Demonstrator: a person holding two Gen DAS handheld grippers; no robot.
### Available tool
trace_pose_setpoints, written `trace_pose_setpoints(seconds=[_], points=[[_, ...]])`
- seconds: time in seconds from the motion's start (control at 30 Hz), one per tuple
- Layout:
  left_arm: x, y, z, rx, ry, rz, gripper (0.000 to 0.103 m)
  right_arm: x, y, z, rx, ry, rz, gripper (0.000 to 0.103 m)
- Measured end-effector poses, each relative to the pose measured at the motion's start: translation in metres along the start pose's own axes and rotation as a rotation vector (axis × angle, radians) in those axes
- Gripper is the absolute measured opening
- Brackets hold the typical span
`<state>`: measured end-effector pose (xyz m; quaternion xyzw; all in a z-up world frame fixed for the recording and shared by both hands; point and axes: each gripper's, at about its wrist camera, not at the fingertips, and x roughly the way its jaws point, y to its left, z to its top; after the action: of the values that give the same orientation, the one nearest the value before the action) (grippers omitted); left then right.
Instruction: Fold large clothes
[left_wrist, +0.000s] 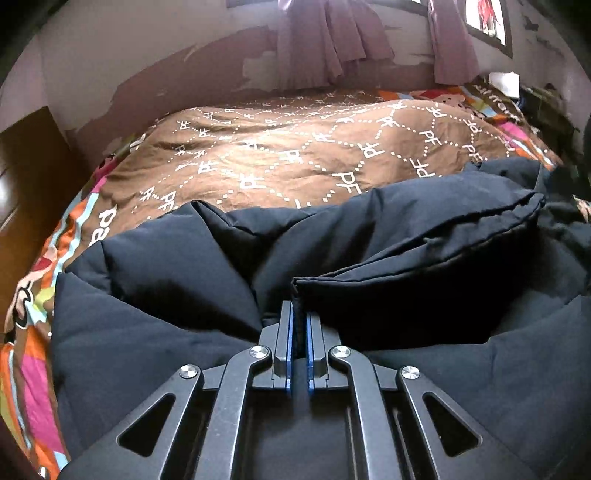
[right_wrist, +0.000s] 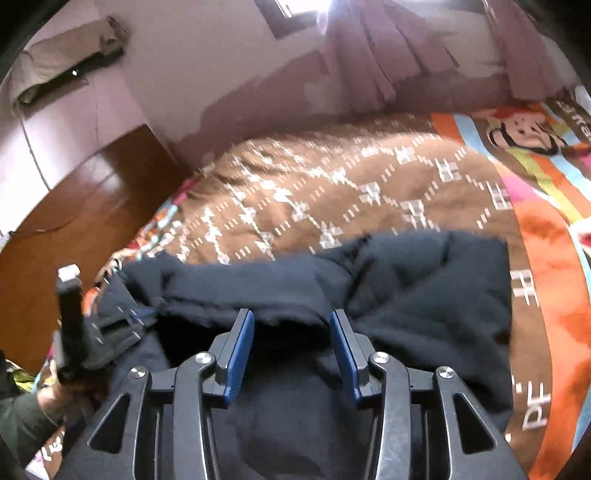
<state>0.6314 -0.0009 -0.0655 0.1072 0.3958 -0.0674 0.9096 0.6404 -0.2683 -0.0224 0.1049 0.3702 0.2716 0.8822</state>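
Early in fold: left gripper (left_wrist: 299, 314) pinches dark puffy jacket (left_wrist: 166, 288) hem, right gripper (right_wrist: 291, 325) spread wide, most folding left.

Support: bed (left_wrist: 44, 295), pushed against a wall with peeling paint at its far side. Covering: brown quilt (left_wrist: 266, 162) with white dotted lattice and "PF" lettering; border striped orange, pink, blue, green with cartoon figures. Lying directly on the quilt at the near edge: dark navy padded jacket (left_wrist: 155, 280), bunched and puffy, one hemmed edge folded over on top.
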Motion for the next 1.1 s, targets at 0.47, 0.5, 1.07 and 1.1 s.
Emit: trace_pose_setpoints(seconds=[0.47, 0.5, 1.07, 1.1], points=[[-0.071, 0.022, 0.015, -0.161, -0.105, -0.298, 0.008, 0.081, 0.001, -0.001, 0.023, 0.192, -0.026, 0.046], [-0.066, 0.021, 0.022, -0.176, -0.099, -0.302, 0.008, 0.081, 0.002, -0.001, 0.014, 0.192, -0.032, 0.046], [0.04, 0.005, 0.026, -0.201, 0.206, -0.299, 0.003, 0.101, 0.02, -0.022, -0.175, 0.322, -0.147, 0.04], [0.041, 0.004, 0.025, -0.196, 0.204, -0.289, 0.003, 0.104, 0.02, -0.022, -0.186, 0.328, -0.16, 0.04]])
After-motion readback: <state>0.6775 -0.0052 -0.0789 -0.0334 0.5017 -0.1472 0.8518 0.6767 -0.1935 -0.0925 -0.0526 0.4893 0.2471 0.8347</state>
